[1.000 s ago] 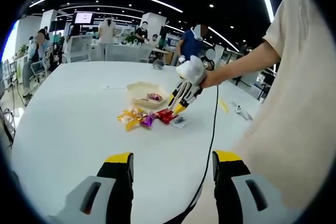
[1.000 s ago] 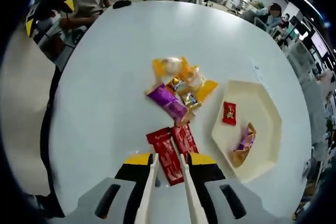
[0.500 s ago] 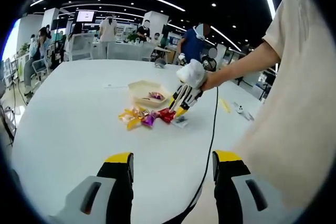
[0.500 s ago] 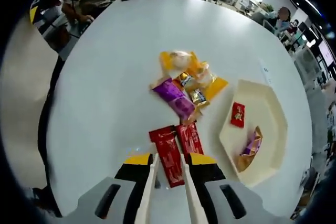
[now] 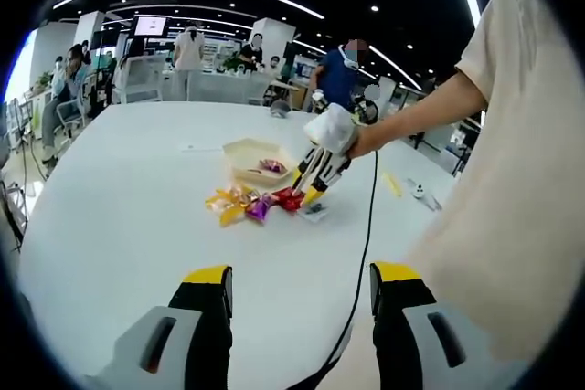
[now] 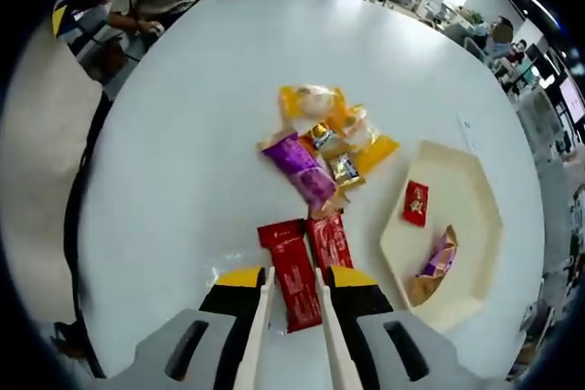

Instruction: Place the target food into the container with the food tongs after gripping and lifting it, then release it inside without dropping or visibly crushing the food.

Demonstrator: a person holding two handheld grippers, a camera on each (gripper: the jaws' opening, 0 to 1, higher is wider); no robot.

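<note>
**Tongs straddle a red snack packet on a white table**

In the right gripper view, the right gripper (image 6: 291, 303) points down at a white table (image 6: 183, 134), its jaws carrying two pale tong blades (image 6: 259, 326) that lie along either side of a long red packet (image 6: 294, 273). The blades sit at the packet's edges; whether they are pressing it cannot be told. A second red packet (image 6: 329, 242) lies just beside it on the right. Beyond them sits a loose heap of wrapped snacks: a purple packet (image 6: 302, 171), yellow packets (image 6: 315, 102) and small gold ones (image 6: 345, 171). To the right of the heap stands a cream, six-sided tray (image 6: 475, 198), holding a small red packet (image 6: 416, 203) and a purple-and-orange one (image 6: 437, 258).

In the left gripper view, the left gripper (image 5: 297, 317) hangs over the near part of the table with its jaws spread wide and nothing between them. Farther off, a person's hand (image 5: 361, 139) holds the right gripper over the heap of snacks (image 5: 256, 203), the tray (image 5: 247, 160) just behind. A black cable (image 5: 366, 235) trails across the table toward the near edge.
</note>
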